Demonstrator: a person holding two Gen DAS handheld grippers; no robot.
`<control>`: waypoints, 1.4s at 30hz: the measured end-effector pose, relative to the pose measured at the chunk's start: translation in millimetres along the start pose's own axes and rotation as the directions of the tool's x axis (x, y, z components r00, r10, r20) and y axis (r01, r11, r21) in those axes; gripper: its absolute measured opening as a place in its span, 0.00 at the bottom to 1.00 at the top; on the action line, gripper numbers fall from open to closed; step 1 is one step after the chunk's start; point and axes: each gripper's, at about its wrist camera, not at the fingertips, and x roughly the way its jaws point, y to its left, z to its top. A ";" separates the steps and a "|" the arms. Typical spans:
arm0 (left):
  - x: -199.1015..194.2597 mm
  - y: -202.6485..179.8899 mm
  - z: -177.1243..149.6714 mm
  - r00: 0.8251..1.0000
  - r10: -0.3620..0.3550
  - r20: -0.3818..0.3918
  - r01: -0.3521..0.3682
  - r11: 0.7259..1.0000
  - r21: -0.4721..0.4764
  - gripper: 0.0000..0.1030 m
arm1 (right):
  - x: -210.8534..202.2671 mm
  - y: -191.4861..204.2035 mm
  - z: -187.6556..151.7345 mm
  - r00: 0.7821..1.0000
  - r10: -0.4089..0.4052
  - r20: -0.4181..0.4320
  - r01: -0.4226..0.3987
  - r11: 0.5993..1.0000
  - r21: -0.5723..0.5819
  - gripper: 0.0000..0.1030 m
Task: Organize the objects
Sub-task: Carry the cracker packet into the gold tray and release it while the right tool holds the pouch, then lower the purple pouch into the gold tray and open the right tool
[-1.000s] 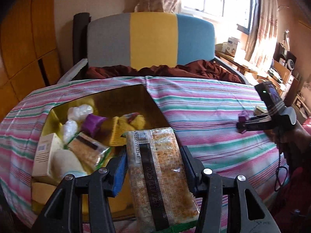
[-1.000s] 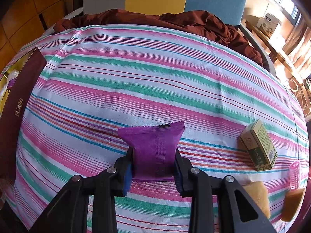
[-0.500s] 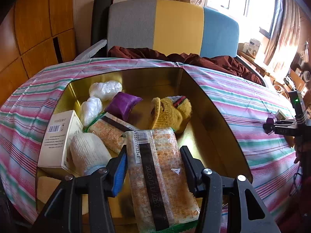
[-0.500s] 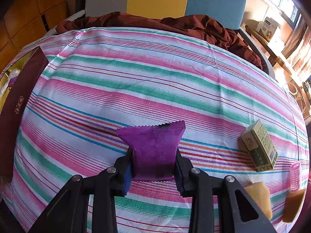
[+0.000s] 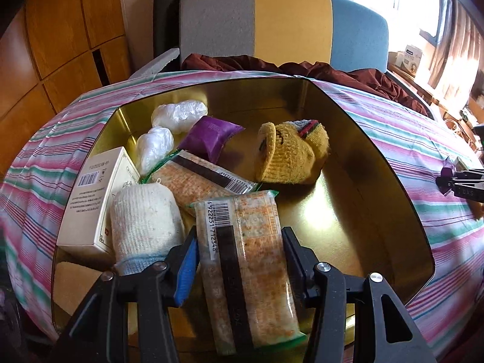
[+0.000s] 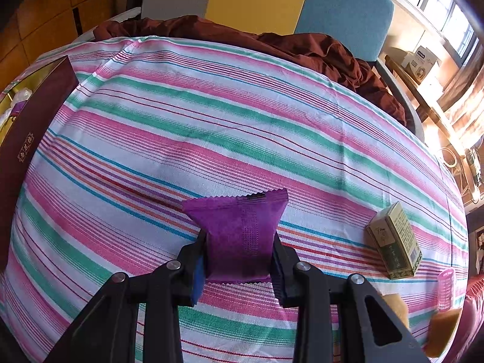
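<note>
My left gripper (image 5: 240, 254) is shut on a clear cracker packet (image 5: 245, 260) with a barcode and holds it over the gold box (image 5: 363, 199). The box holds a second cracker packet (image 5: 199, 178), a purple sachet (image 5: 211, 137), a yellow knitted sock (image 5: 290, 151), two white plastic bundles (image 5: 178, 112), a white gauze roll (image 5: 142, 220) and a cream carton (image 5: 93, 199). My right gripper (image 6: 239, 257) is shut on a purple sachet (image 6: 239, 230) above the striped tablecloth (image 6: 211, 127). It also shows at the right edge of the left wrist view (image 5: 453, 180).
A green carton (image 6: 394, 240), a pink hair roller (image 6: 446, 286) and two tan sponges (image 6: 443, 328) lie on the cloth at the right. The box's dark red wall (image 6: 27, 139) stands at the left. A chair with brown cloth (image 6: 302, 48) is behind the table.
My left gripper has moved left and forward with the cracker packet, from the box's right edge to over its inside. The right gripper has moved slightly and still holds the sachet.
</note>
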 end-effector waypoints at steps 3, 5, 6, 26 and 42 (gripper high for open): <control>-4.1 2.2 0.0 1.000 0.011 0.013 -0.011 1.000 -0.001 0.52 | -0.2 0.9 0.6 1.000 -0.004 -0.003 0.004 1.000 0.000 0.33; -8.1 3.8 0.2 1.000 0.007 0.019 -0.007 1.000 -0.007 0.52 | 0.3 0.4 2.0 1.000 -0.005 -0.010 0.005 1.000 0.007 0.33; -11.0 4.4 0.2 1.000 0.007 0.028 -0.006 1.000 -0.009 0.52 | 0.0 0.7 2.3 1.000 -0.006 -0.016 0.006 1.000 0.016 0.33; -51.9 39.4 -0.5 0.992 0.000 0.126 0.012 0.995 -0.095 0.70 | -82.3 122.0 34.8 0.962 0.240 0.129 -0.247 0.968 0.039 0.32; -75.1 78.0 -12.9 0.987 0.031 0.159 0.000 0.981 -0.192 0.72 | -94.3 245.1 28.6 0.936 0.347 0.058 -0.330 0.924 -0.196 0.34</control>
